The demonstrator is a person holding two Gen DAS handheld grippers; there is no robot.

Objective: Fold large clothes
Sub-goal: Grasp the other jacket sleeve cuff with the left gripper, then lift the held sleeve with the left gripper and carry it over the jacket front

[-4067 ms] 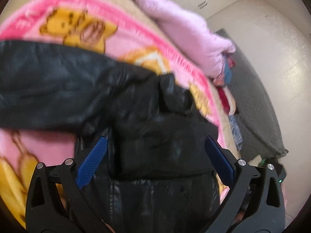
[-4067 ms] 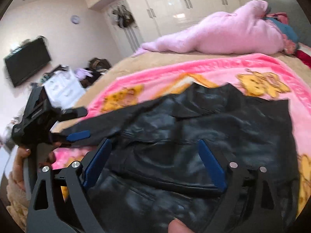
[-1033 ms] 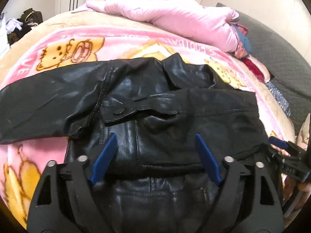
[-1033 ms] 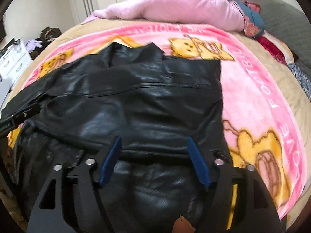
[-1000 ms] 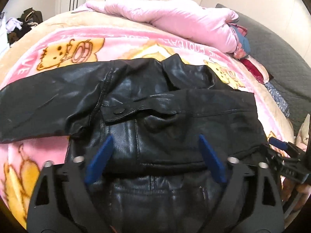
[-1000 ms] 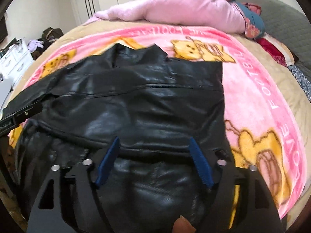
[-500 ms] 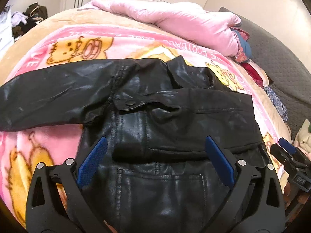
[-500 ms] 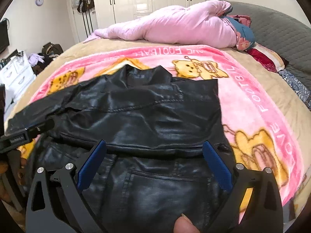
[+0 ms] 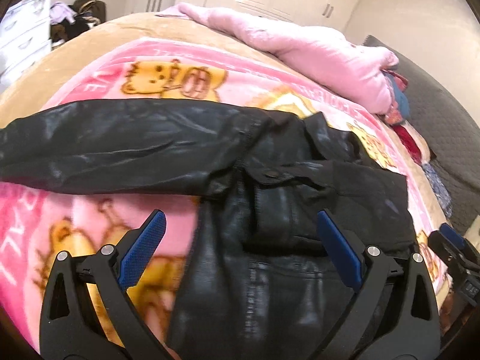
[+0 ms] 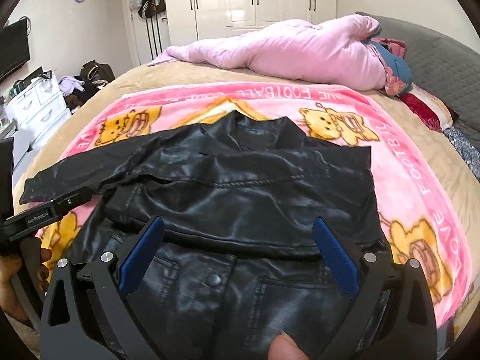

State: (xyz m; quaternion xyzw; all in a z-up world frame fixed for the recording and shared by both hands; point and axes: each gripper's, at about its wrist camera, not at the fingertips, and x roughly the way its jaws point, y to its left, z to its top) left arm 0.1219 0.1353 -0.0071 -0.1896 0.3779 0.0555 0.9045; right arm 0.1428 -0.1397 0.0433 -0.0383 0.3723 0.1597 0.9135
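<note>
A black leather jacket lies spread on a pink cartoon blanket over the bed, right in front of both pairs of tongs, its one side already laid across the chest, apparently so the body narrows for folding. The left tongs hover wide apart and empty above the jacket's near left edge; beyond and to their left the other sleeve runs flat across the blanket, likely the next part to bring in. The right tongs stand equally wide and empty over the folded flap, a thumb tip showing just below them. Far beyond both, a pink quilt is heaped at the bed's far end, well apart from the jacket; wardrobes and a white drawer unit stand farther off. Nothing blocks the sleeve.
</note>
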